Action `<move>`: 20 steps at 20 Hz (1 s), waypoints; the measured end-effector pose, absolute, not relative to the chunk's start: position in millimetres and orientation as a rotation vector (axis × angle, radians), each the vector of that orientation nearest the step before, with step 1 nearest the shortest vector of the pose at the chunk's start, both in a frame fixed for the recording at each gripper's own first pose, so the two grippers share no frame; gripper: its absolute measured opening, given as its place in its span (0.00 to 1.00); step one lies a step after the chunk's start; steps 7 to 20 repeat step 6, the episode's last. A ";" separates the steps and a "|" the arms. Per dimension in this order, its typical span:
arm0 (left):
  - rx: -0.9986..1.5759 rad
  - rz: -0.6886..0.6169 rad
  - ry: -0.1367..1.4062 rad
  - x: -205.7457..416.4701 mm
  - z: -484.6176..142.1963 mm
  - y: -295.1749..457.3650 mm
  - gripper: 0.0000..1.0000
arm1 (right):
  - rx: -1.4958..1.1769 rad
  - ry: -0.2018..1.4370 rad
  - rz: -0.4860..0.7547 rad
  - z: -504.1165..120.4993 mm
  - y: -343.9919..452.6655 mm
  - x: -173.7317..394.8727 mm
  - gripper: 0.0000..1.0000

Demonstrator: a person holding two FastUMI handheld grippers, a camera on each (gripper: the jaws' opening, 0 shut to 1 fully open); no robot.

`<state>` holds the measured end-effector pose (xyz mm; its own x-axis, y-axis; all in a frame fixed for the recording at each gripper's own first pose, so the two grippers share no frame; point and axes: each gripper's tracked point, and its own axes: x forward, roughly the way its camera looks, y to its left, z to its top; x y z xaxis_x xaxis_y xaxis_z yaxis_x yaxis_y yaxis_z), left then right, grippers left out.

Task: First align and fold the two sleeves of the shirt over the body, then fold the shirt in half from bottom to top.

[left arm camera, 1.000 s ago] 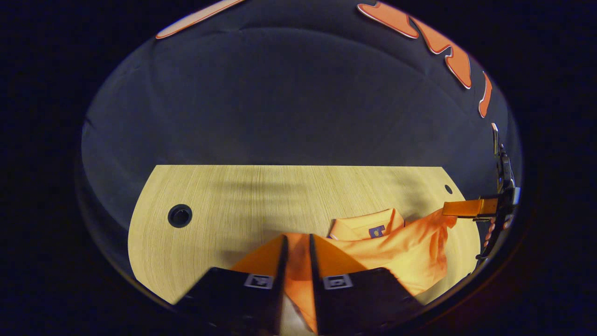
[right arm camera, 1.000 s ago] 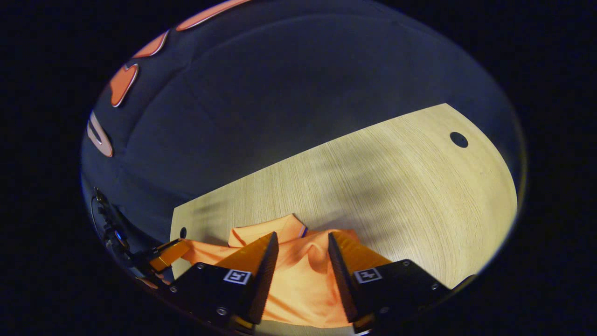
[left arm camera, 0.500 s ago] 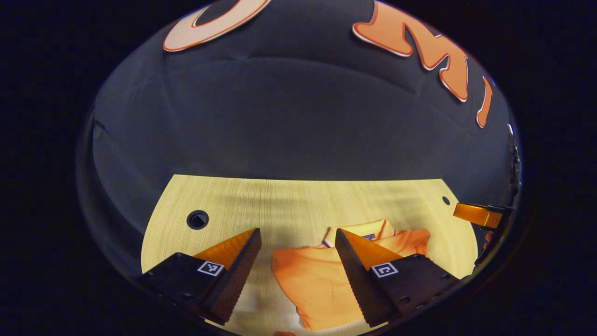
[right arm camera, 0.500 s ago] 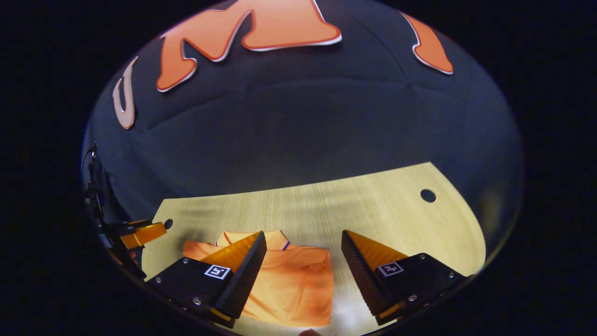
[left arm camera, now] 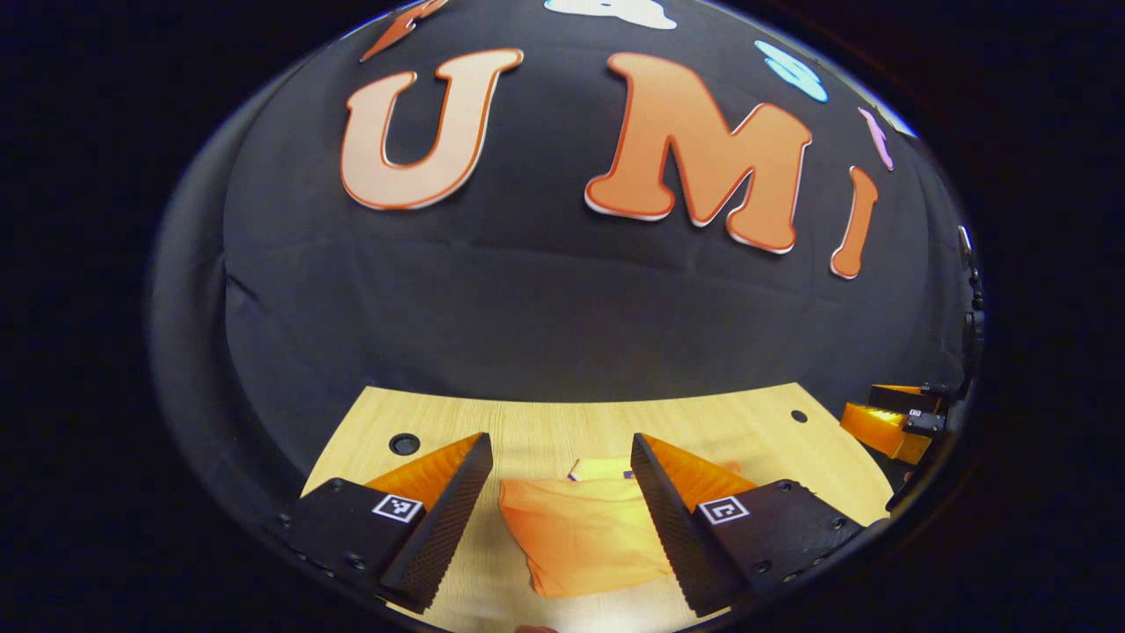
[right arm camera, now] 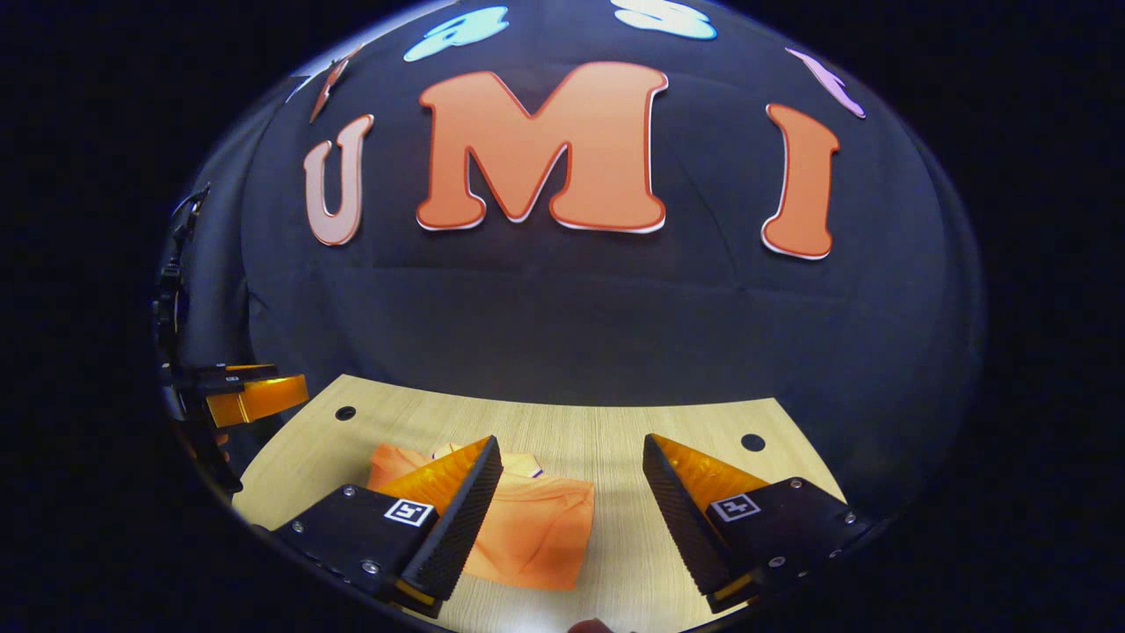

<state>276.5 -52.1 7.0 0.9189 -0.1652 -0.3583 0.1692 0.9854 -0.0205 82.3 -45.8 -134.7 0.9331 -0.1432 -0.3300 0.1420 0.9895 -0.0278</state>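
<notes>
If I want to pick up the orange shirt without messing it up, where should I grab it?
Probably by the near folded edge of the shirt, coming in low from the front. It lies flat on the table, folded into a compact stack, collar toward the wall, so a pinch there likely catches the layers together.

- Light wood-grain tabletop [left arm camera: 545,431], pale yellow, rounded corners.
- Round black cable holes: one far left [left arm camera: 403,443], one far right [left arm camera: 798,416].
- Black cloth wall [right arm camera: 562,325] behind.

Soft matt cloth shirt [left arm camera: 584,536], pale wood-grain table [left arm camera: 545,422] with smooth finish, ridged jaws
</notes>
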 end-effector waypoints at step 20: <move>0.012 -0.165 0.243 201.3 55.4 -75.6 0.98 | 0.002 0.248 -0.109 -99.9 -38.3 10.0 0.99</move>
